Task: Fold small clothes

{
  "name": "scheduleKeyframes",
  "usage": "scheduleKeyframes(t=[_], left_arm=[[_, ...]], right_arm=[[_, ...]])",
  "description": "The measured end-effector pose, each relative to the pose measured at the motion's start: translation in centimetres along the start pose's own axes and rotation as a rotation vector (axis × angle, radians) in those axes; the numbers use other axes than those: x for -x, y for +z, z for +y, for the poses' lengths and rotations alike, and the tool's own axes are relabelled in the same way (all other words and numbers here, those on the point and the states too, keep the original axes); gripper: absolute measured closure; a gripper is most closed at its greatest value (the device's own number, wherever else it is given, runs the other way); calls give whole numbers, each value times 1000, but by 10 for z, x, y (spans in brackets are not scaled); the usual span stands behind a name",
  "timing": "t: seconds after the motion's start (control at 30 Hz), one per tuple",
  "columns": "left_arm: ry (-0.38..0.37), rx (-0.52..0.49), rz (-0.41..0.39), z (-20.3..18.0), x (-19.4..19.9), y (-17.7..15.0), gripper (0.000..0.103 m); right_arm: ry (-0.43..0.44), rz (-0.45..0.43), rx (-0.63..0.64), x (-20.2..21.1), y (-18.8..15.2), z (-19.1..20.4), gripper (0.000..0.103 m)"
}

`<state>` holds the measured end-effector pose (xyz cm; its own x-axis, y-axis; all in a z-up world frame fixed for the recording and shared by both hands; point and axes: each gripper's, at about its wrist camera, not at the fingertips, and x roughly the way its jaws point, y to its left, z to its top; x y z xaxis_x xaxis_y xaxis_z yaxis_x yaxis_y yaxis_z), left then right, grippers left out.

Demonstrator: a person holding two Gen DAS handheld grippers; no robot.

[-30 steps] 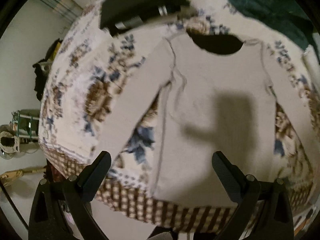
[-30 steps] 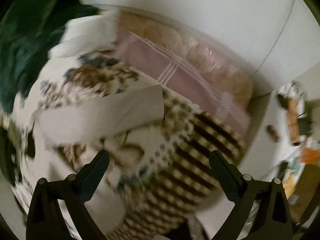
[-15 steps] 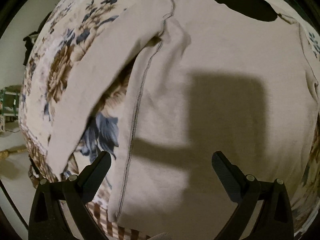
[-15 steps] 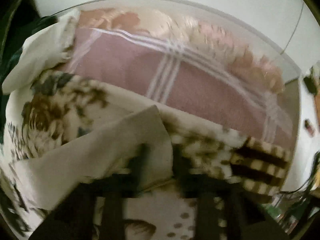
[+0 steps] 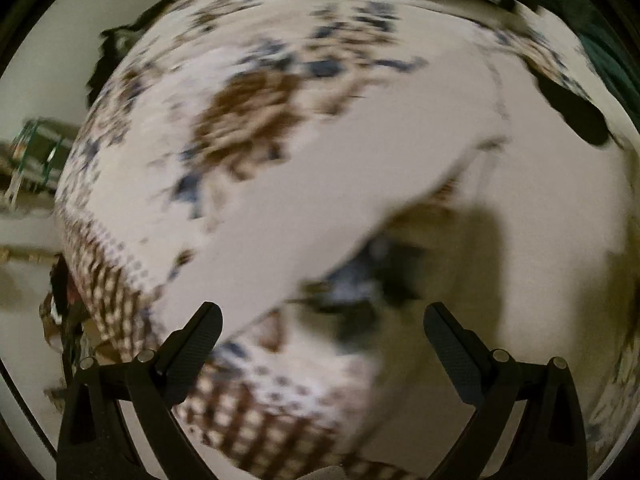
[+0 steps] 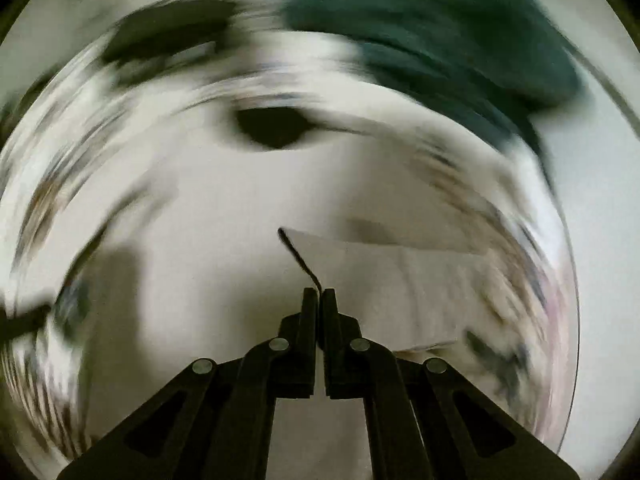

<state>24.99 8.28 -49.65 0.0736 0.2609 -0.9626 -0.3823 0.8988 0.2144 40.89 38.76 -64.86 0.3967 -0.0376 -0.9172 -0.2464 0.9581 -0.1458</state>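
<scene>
1. The right tongs [image 6: 319,294] are pressed together, pinching the cuff edge of the shirt's right sleeve [image 6: 400,280]. The sleeve trails from the tips away to the right; its held edge stands up as a dark line just ahead of the tips.
2. The left tongs [image 5: 322,334] are spread wide and hold nothing. They hover over the other sleeve [image 5: 360,184], which runs on a slant from just ahead of the left-hand finger [image 5: 192,350] up and right to the shoulder.
3. The shirt [image 6: 240,220], pale beige, lies flat on a floral blanket [image 5: 240,120]. Its body runs from the dark neck opening [image 6: 272,130] at the far end back toward the tongs.
4. The likely next move is to carry the pinched sleeve leftward across the body. The right tongs are placed for it.
5. Room: open shirt body lies to the left. A green cloth [image 6: 440,32] sits beyond the neck, apart from the path. The blanket's checked border [image 5: 256,420] lies close under the left tongs. Both views are blurred.
</scene>
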Motion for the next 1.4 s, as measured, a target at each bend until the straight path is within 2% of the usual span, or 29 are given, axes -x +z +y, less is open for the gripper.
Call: scheduleKeyframes(t=[0.1,0.2,0.3,0.47,0.67,0.77,0.83,0.87,0.9,0.93,1.03,1.07,1.13,1.17,1.23,1.27,1.3,1.37,1.4], left_arm=[[33,73,16,37,-6,-7,0],[56,134,40,70,-17,-17,0],[75,178,58,95,-27,-28,0],[89,237,89,125,-38,-42,0],[100,309,107,153,-43,-52,0],[91,353,115,168,-45,-54,0],[38,403,115,180,-49,-55,0],[-3,442,125,187,-53,-56,0],[-40,482,139,193,-58,-57,0],[-88,533,153,200,-65,-60,0],[-211,672,202,218,-93,-69,0],[-243,704,217,221,-104,-72,4],[-265,722,224,221,-118,-72,19],[-271,716,231,218,-123,-70,32],[-251,688,214,209,-126,-65,45],[-233,668,192,205,-123,-62,62],[-207,648,177,202,-119,-61,84],[-167,628,142,198,-108,-60,96],[-157,628,124,198,-101,-62,97]], right_arm=[[53,24,286,-11,-20,105,101],[70,71,439,-19,-54,158,101],[73,125,526,-28,-83,184,101],[81,172,591,-26,-110,206,101],[91,205,645,-26,-125,205,101],[104,252,603,-27,-127,201,98],[178,331,512,-30,-121,188,79],[237,383,438,-32,-117,176,54],[275,409,373,-33,-113,165,42],[312,419,282,-31,-108,148,42],[320,409,133,-26,-102,109,42],[308,399,94,-25,-101,96,42],[271,394,41,-28,-100,71,42],[257,401,26,-31,-101,62,42],[229,421,-16,-42,-102,40,42],[219,429,-34,-45,-103,32,42],[209,436,-50,-48,-106,24,42],[195,444,-88,-52,-111,7,42],[185,444,-100,-53,-113,0,42]])
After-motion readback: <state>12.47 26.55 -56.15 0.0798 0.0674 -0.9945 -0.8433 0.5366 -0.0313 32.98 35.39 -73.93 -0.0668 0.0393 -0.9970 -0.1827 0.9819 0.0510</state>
